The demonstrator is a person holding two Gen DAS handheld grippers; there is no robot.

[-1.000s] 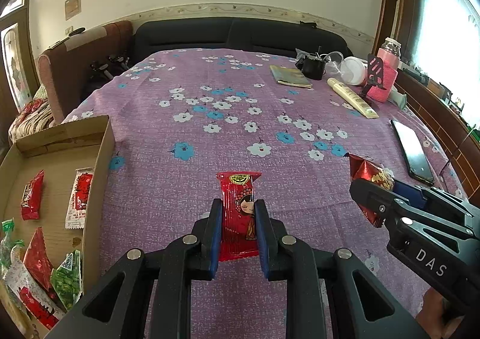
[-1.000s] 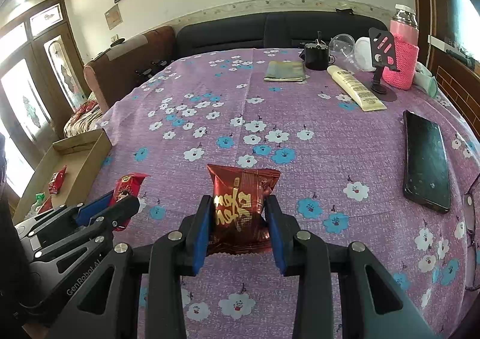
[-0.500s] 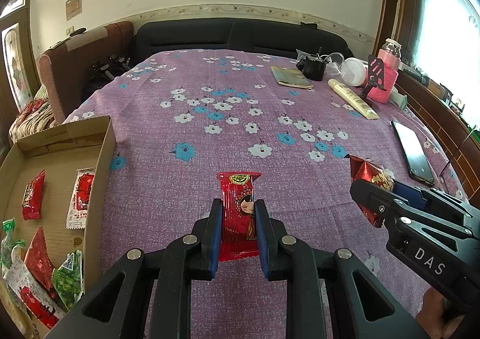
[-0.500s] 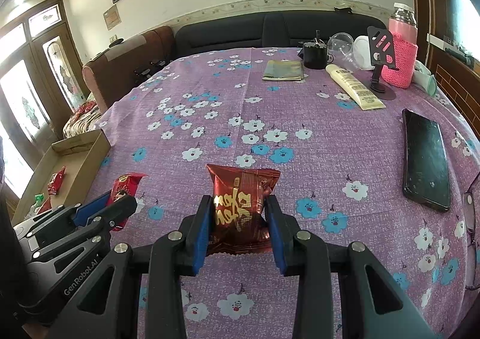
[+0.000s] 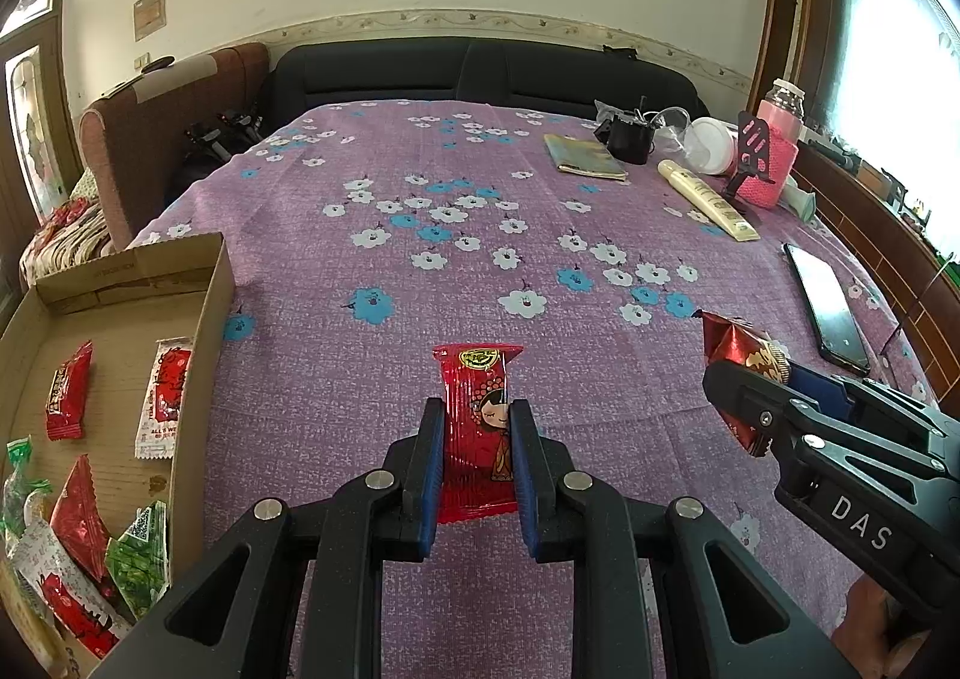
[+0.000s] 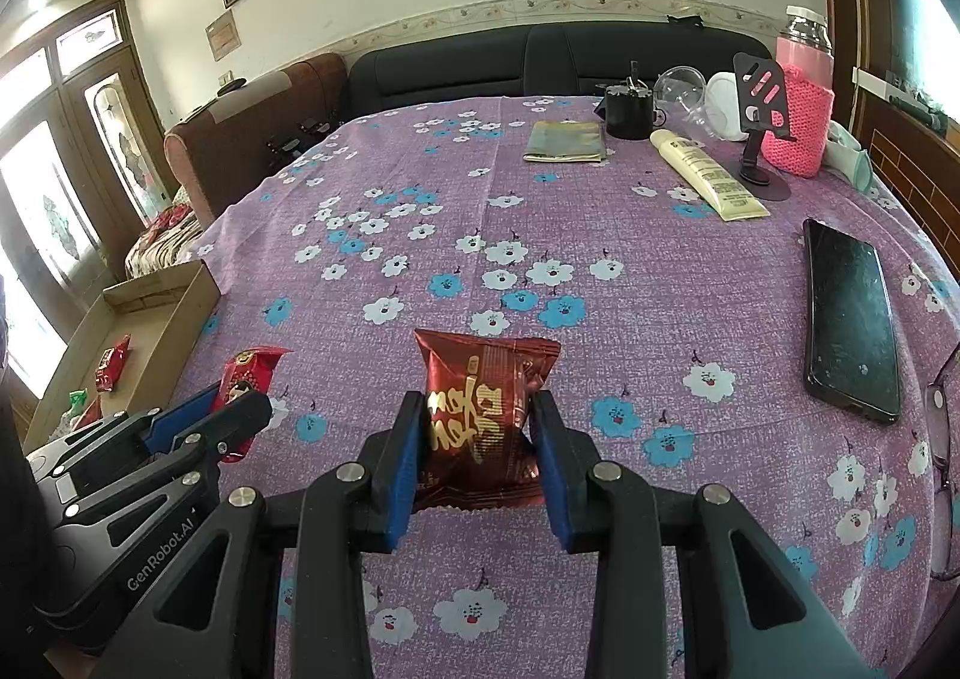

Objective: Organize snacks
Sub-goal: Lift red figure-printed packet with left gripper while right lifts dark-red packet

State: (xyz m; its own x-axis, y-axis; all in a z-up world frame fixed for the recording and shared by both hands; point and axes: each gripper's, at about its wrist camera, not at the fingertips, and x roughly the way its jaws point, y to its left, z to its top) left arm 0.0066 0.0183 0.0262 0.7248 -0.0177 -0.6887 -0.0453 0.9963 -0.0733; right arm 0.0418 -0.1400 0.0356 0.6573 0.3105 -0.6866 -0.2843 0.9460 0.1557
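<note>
My left gripper [image 5: 476, 427] is shut on a long red snack packet [image 5: 478, 421] with a cartoon face, held above the purple flowered tablecloth. It also shows in the right wrist view [image 6: 249, 379]. My right gripper [image 6: 474, 427] is shut on a dark red foil snack bag [image 6: 483, 415], which also shows at the right of the left wrist view [image 5: 741, 361]. A shallow cardboard box [image 5: 213, 283] with several snack packets inside sits at the table's left edge, left of both grippers.
A black phone [image 6: 852, 313] lies at the right. At the far right of the table stand a cream tube [image 6: 708, 175], a phone stand [image 6: 762, 138], a pink-sleeved bottle [image 6: 804, 96], a black cup [image 6: 629, 108] and a folded booklet [image 6: 564, 140]. Sofas line the far side.
Both grippers have kept their packets. The views have shifted only slightly; nothing was let go or picked up.
</note>
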